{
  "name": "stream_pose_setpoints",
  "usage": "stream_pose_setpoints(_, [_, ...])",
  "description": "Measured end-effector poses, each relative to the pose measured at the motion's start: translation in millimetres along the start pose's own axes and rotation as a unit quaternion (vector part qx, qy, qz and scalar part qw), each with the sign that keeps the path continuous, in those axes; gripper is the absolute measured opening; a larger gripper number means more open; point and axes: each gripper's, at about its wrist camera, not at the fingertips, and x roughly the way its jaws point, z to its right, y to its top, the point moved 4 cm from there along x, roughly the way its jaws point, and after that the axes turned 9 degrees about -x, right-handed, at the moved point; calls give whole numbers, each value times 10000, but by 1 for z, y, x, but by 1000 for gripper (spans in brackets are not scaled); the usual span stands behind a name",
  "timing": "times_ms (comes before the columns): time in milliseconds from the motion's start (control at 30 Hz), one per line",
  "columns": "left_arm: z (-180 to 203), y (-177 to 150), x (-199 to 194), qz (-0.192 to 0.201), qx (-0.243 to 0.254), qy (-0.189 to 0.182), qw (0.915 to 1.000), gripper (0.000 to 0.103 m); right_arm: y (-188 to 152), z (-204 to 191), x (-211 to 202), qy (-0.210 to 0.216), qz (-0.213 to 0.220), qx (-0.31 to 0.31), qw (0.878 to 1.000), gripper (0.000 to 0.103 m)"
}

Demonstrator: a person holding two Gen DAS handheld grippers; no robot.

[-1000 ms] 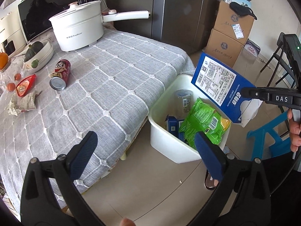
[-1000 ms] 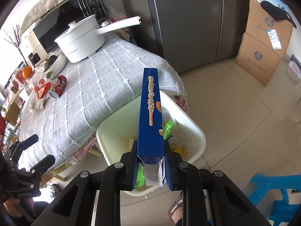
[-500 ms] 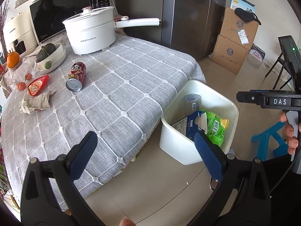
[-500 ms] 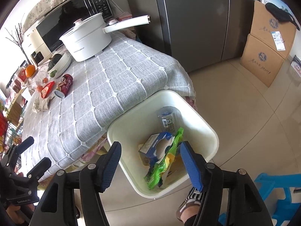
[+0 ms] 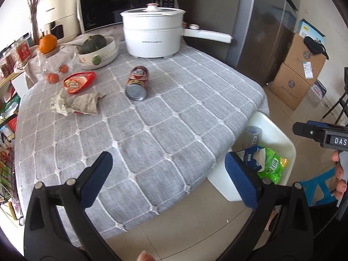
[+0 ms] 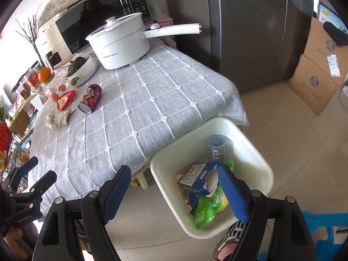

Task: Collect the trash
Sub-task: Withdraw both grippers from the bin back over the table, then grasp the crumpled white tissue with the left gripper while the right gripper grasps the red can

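Right gripper: jaws wide apart, have just been opening, nothing between the pads. It hangs over the near edge of the white bin, which sits on the floor tight against the table corner. In the bin: blue carton lying tilted on top, torn open at one end, green snack bag under and beside it, clear plastic bottle against the far wall.

Left gripper: jaws apart, empty, over the near edge of the grey quilted tablecloth.

Trash on the table, all at the far left part: red drink can on its side, base toward the camera; crumpled paper wrapper just left of it; red snack packet behind the wrapper, touching or nearly so, can't tell which.

Non-trash further back: white electric pot with lid and long handle, bowl holding a dark green squash, microwave behind the pot. Cardboard boxes stacked on the floor at right, next to the steel fridge.
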Motion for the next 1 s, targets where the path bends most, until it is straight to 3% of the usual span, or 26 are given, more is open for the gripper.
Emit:
stream_pose_setpoints(200, [-77,32,18,138,-338,611,9975,102,24,-39,19,50,-55,-286,9996,84])
stream_pose_setpoints(300, [-119,47,36,-129,-340,985,9945,102,38,-58,34,22,-101,-452,9989,84])
stream_pose_setpoints(400, [-158,59,53,-283,-441,1124,9923,102,52,-74,52,-38,-172,-633,9978,84])
stream_pose_setpoints(667, [-211,92,92,-358,-877,955,9909,99,92,-112,99,173,-463,-816,9954,84])
stream_pose_setpoints(833, [-220,105,117,-489,-938,921,9901,90,120,-144,129,325,-398,-968,9940,84])
stream_pose_setpoints(1000, [-232,110,140,-526,-1169,790,9886,89,144,-182,160,636,-258,-997,9927,84])
